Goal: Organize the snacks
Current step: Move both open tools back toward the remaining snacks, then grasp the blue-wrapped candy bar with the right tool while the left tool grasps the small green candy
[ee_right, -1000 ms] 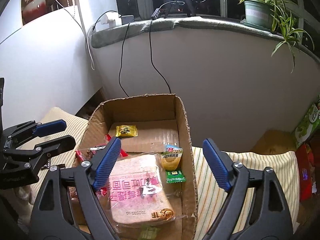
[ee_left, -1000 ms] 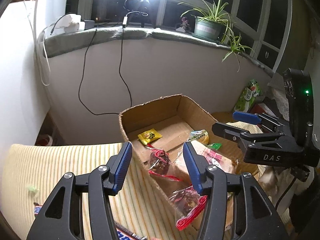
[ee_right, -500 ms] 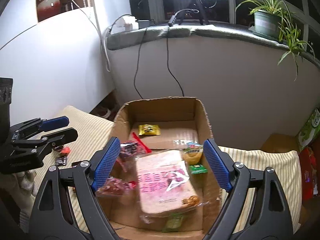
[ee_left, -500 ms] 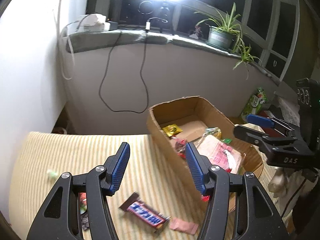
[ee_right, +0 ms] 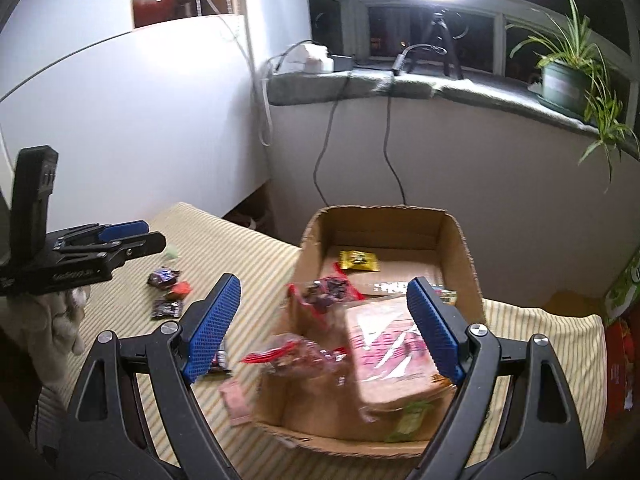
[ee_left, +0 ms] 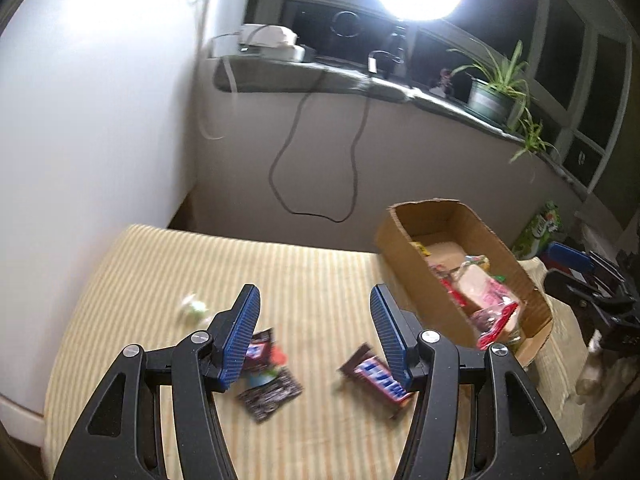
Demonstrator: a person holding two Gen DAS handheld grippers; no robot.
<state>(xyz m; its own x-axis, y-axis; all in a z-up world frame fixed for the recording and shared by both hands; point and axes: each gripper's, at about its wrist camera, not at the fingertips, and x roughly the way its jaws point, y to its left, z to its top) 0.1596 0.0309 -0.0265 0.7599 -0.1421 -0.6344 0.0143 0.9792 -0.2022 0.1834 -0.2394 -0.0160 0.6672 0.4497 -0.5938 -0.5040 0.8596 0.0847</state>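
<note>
A cardboard box (ee_left: 408, 256) (ee_right: 310, 240) on the striped cloth holds a pink-labelled bread pack (ee_right: 392, 348), a yellow packet (ee_right: 358, 261) and red-edged clear bags (ee_right: 326, 290). Loose snacks lie on the cloth left of it: a blue-labelled chocolate bar (ee_left: 376, 376), a dark wrapper (ee_left: 270, 396) (ee_right: 166, 309), a small red piece (ee_left: 278, 358) (ee_right: 180, 289) and a pale green sweet (ee_left: 194, 308). My left gripper (ee_left: 314, 332) (ee_right: 132, 236) hangs open above these loose snacks with nothing between its fingers. My right gripper (ee_right: 324, 328) stands wide open above the box's near end, empty.
The striped cloth (ee_left: 160, 272) covers a low surface against a white wall. A windowsill with a potted plant (ee_left: 494, 96), cables and a bright ring light runs behind. Green and red packages (ee_right: 622, 300) sit at the right. A gloved hand (ee_right: 56, 320) holds the left gripper.
My left gripper has swung left, away from the box, and now hangs over the loose snacks on the cloth. My right gripper has drawn back and risen a little; the box looks farther.
</note>
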